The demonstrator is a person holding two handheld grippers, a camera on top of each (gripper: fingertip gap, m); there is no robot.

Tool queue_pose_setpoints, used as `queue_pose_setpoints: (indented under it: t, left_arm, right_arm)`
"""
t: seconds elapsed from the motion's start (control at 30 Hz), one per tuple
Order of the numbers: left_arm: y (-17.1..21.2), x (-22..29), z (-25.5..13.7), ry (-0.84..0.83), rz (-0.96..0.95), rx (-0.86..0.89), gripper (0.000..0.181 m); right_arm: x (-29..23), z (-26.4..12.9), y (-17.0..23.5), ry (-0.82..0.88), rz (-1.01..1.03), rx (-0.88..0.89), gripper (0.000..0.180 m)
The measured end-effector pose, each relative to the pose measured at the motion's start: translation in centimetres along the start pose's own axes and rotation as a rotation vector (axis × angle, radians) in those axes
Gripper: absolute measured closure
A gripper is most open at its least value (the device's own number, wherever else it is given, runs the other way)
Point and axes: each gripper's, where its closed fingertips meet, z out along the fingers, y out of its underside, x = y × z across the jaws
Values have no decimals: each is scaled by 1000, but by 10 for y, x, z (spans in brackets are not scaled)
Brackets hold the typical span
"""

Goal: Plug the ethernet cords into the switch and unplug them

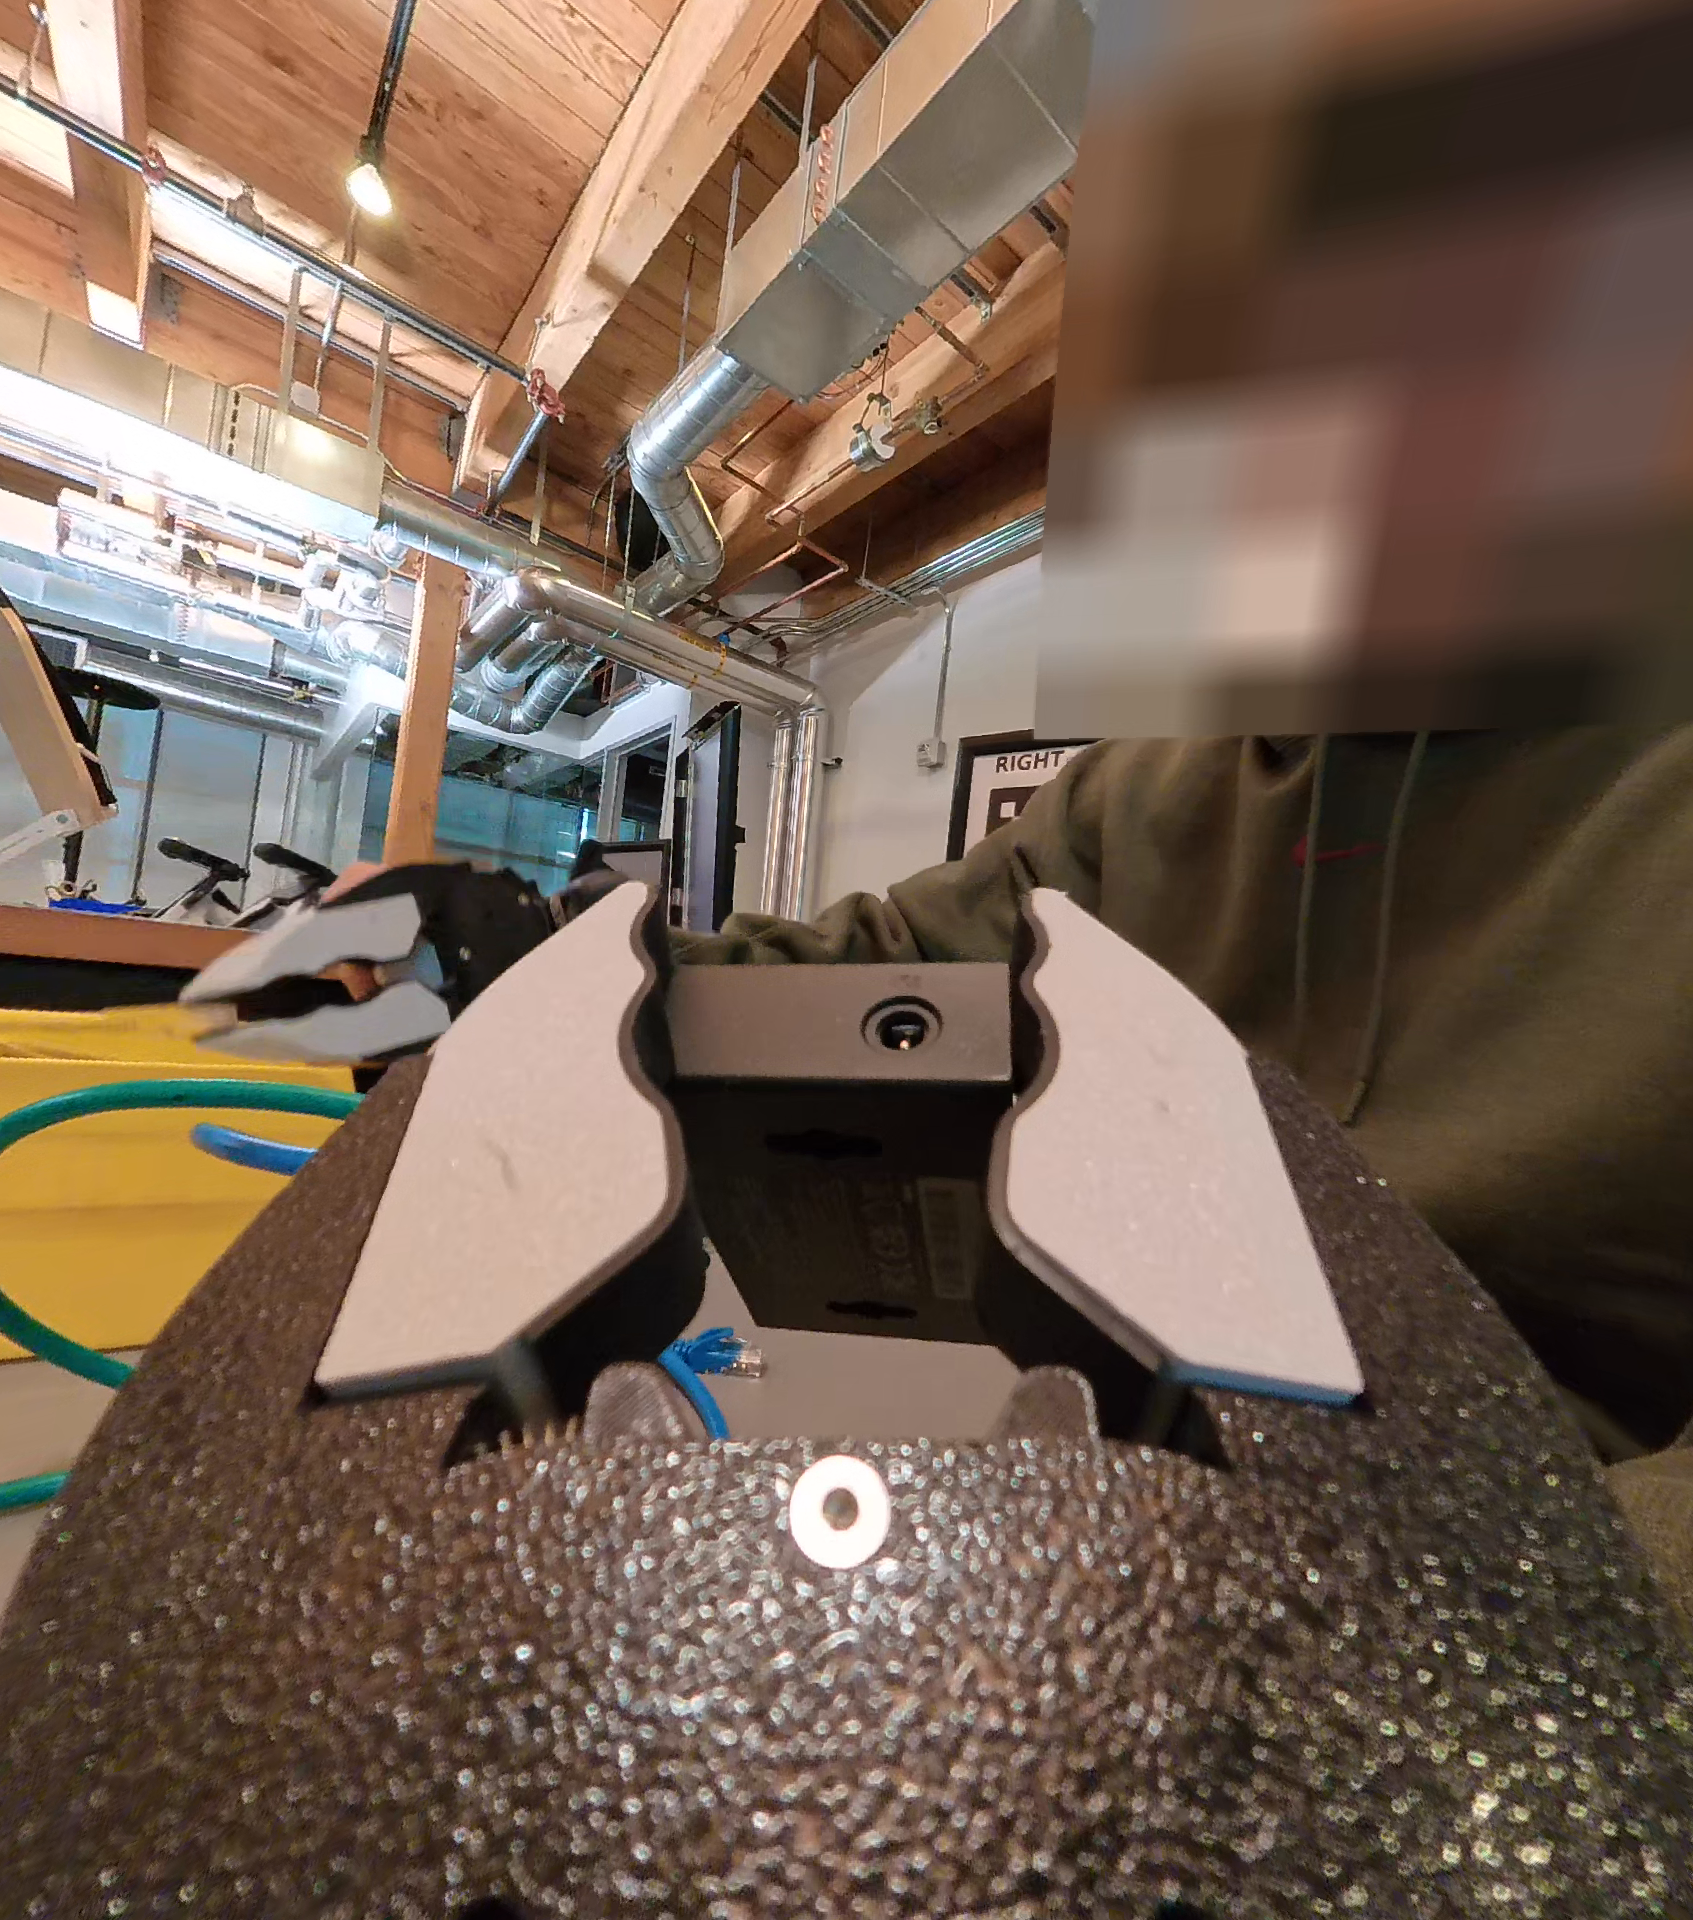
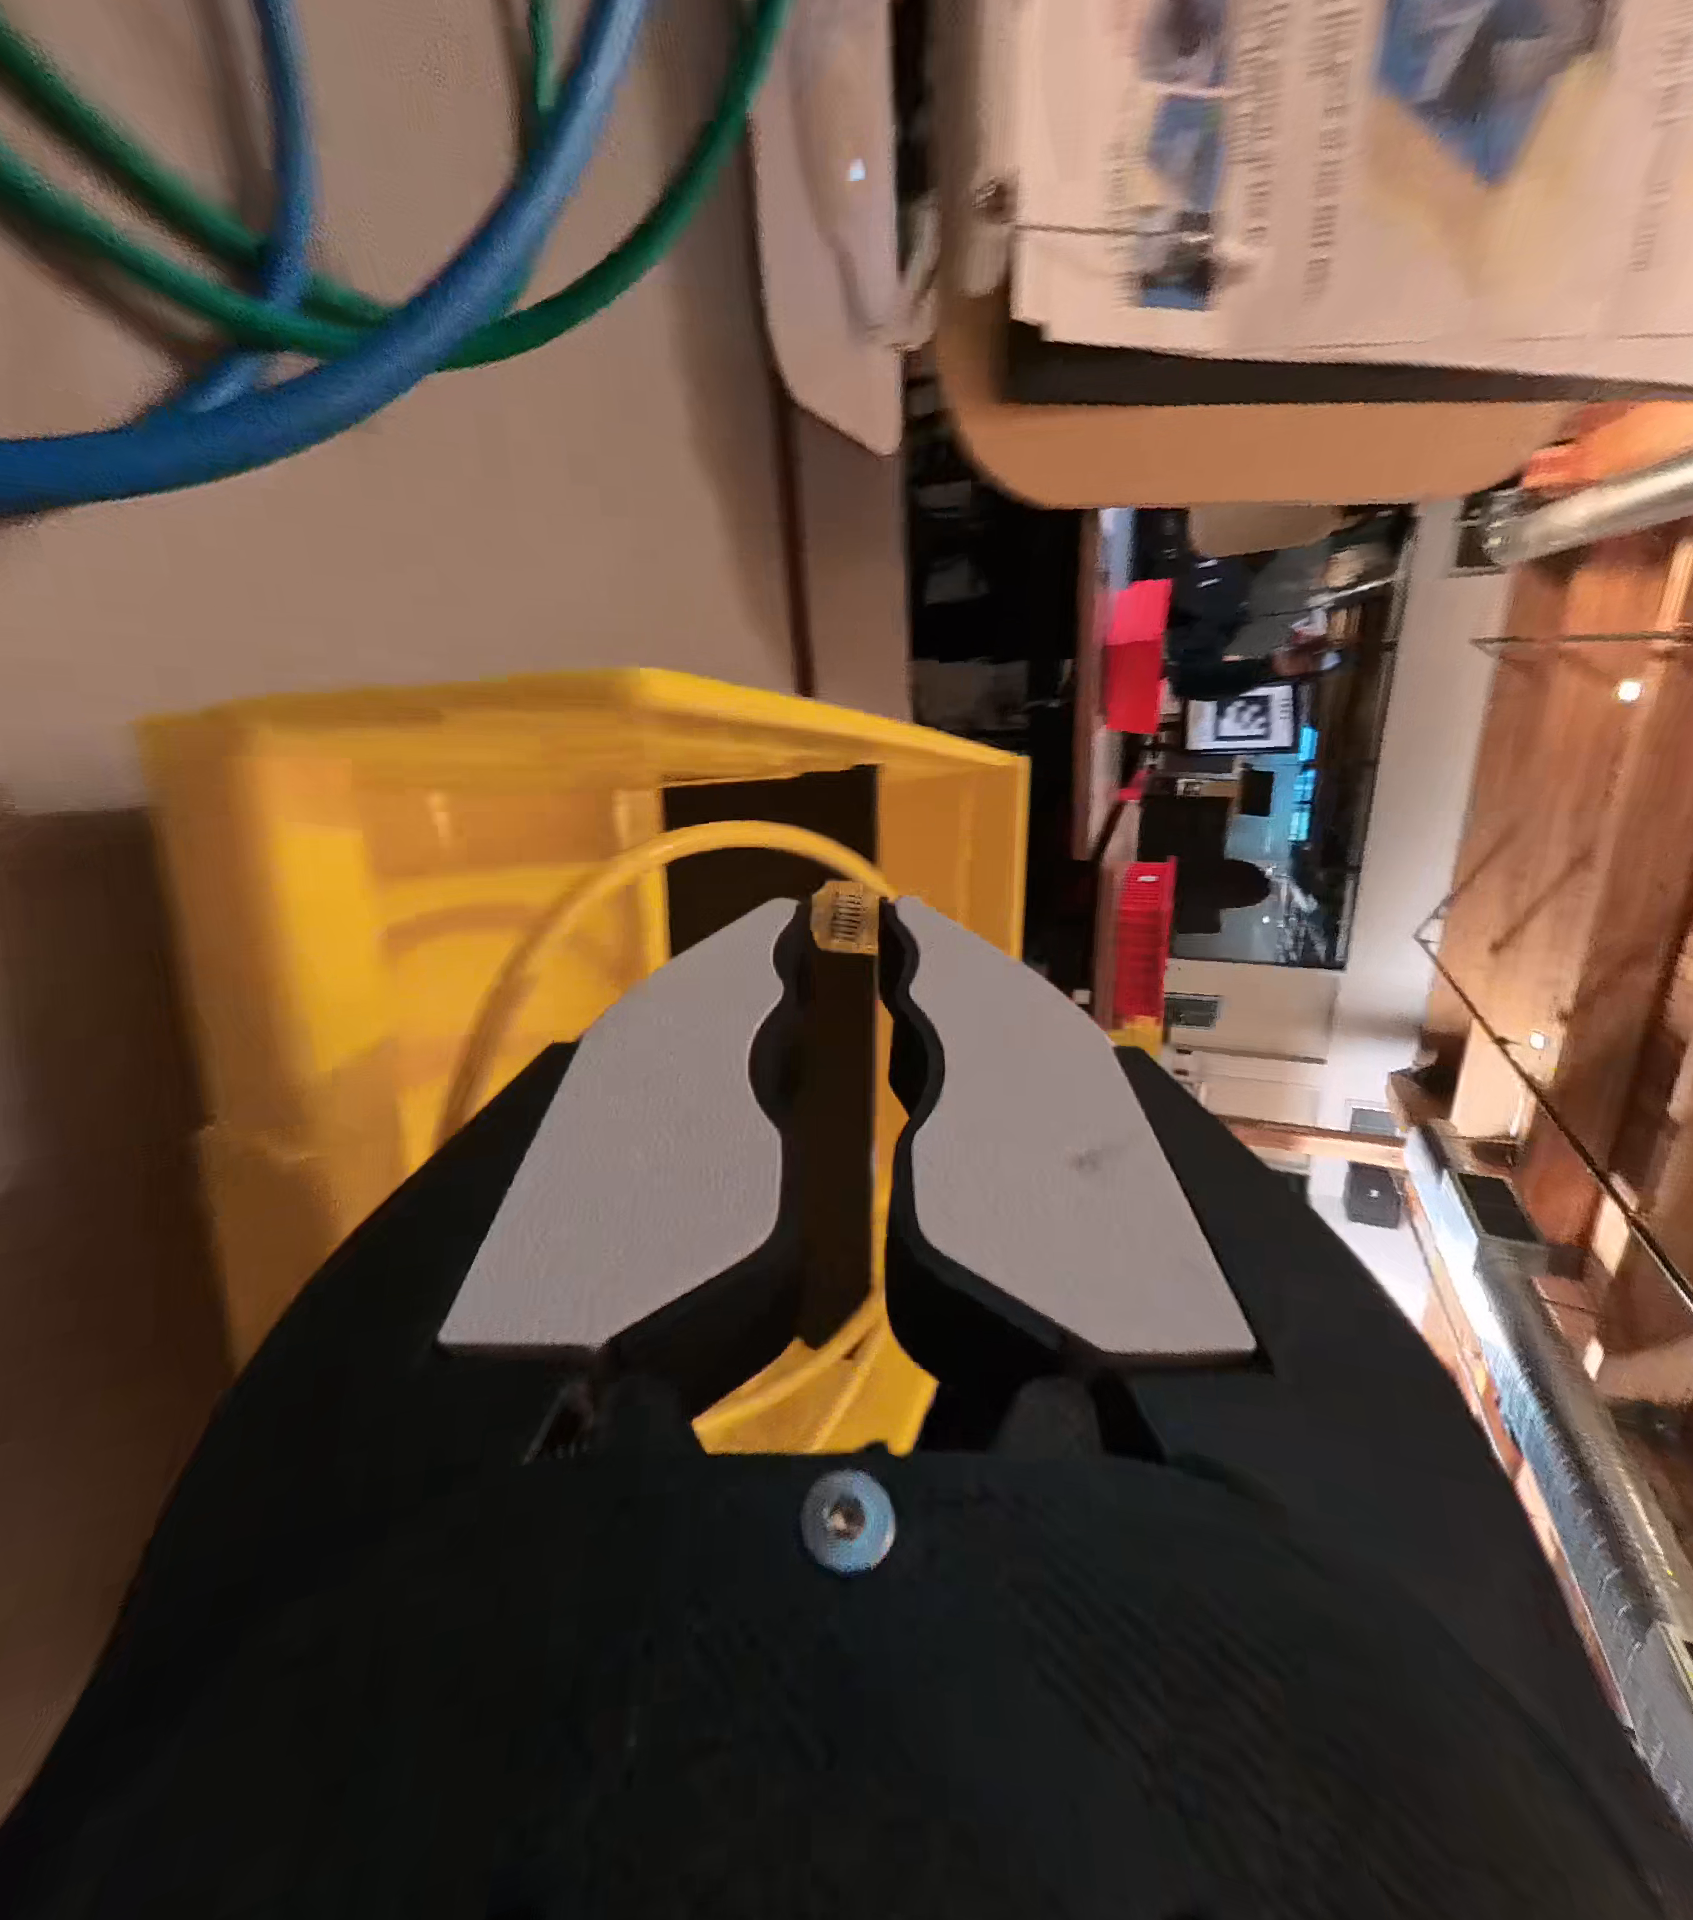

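The right gripper (image 2: 847, 914) pinches a clear plug (image 2: 844, 918) between its fingertips, the grey fingers (image 2: 660, 1132) nearly together. A thin yellow cord (image 2: 613, 894) arcs from the plug over the left finger and back down behind it. Beyond the fingers stands a yellow bin (image 2: 385, 862). Blue cords (image 2: 229, 426) and green cords (image 2: 146, 208) cross on the table (image 2: 530, 540) far ahead to the left.

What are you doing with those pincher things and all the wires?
A person is holding a gripper in each hand. The left gripper is clamped on a black network switch, lifted and tilted up. The right gripper pinches the plug of a thin yellow ethernet cord in front of a yellow bin. That plug is not in the switch yet. Blue and green cords lie loose on the table.
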Motion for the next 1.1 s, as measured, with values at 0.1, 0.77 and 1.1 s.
queue_pose_setpoints:
  t: [0.1, 0.77, 1.1]
  left_arm:
    - [0, 0, 0, 0, 1, 3, 119]
    - [1, -3, 2, -10, -16, -9, 118]
    - [-16, -3, 24, 43, -89, 81, 119]
  right_arm:
    - [-17, 3, 1, -65, 24, -12, 163]
    - [28, -57, -123, -81, 402, 328, 133]
    - [-21, -24, -242, 356, -63, 427, 134]
